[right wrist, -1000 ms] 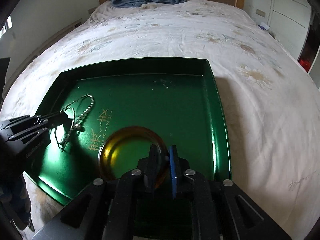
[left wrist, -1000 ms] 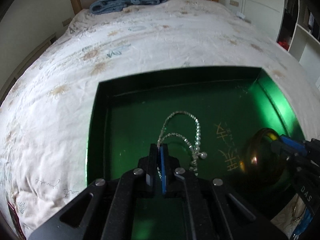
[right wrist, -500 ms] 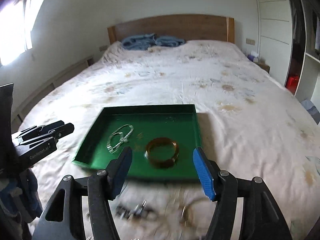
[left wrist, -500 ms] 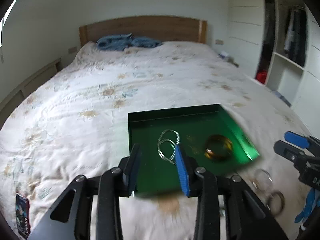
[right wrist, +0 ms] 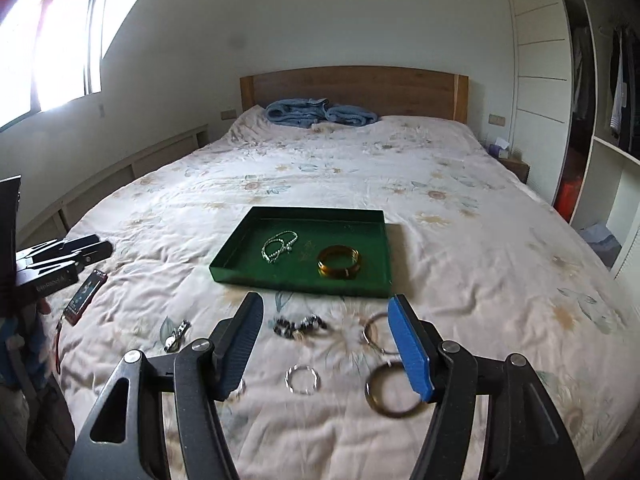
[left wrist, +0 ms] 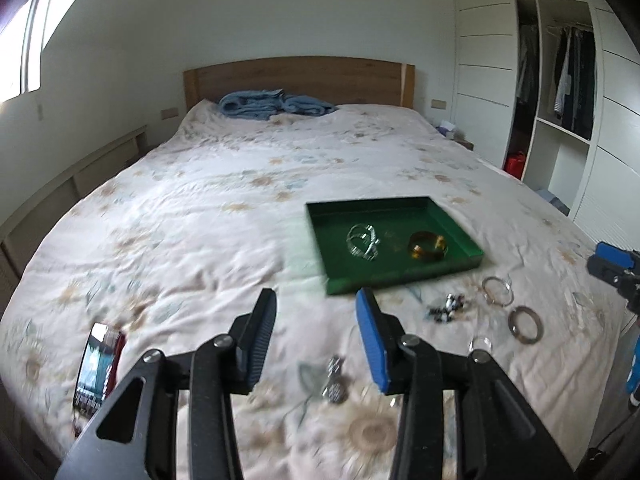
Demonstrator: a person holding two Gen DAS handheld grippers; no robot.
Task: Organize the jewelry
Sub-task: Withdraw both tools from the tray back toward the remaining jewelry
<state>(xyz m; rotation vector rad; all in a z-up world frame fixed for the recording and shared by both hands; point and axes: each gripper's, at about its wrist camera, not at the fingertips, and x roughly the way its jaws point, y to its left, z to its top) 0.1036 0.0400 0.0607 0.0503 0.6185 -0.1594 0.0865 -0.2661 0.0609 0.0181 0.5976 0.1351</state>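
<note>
A green tray (left wrist: 400,276) (right wrist: 300,282) lies on the bed, holding a silver chain (left wrist: 362,240) (right wrist: 279,246) and an amber bangle (left wrist: 427,245) (right wrist: 339,261). In front of it, loose on the quilt, lie a dark beaded bracelet (right wrist: 300,325), a silver ring bangle (right wrist: 303,379), a dark bangle (right wrist: 394,394), a thin hoop (right wrist: 374,332) and a watch (right wrist: 176,336). My left gripper (left wrist: 316,294) hangs above the quilt short of the tray, its jaws opening with nothing between them. Over the loose pieces, my right gripper (right wrist: 325,298) is open and empty.
A phone (left wrist: 98,368) (right wrist: 84,292) lies near the bed's front left edge. Folded blue cloth (right wrist: 320,112) rests by the wooden headboard (right wrist: 360,84). An open wardrobe (left wrist: 560,92) stands to the right of the bed.
Both grippers let go, the left of the silver chain and the right of the amber bangle, opened, and pulled back and up from the tray. The loose jewelry in front of it came into view.
</note>
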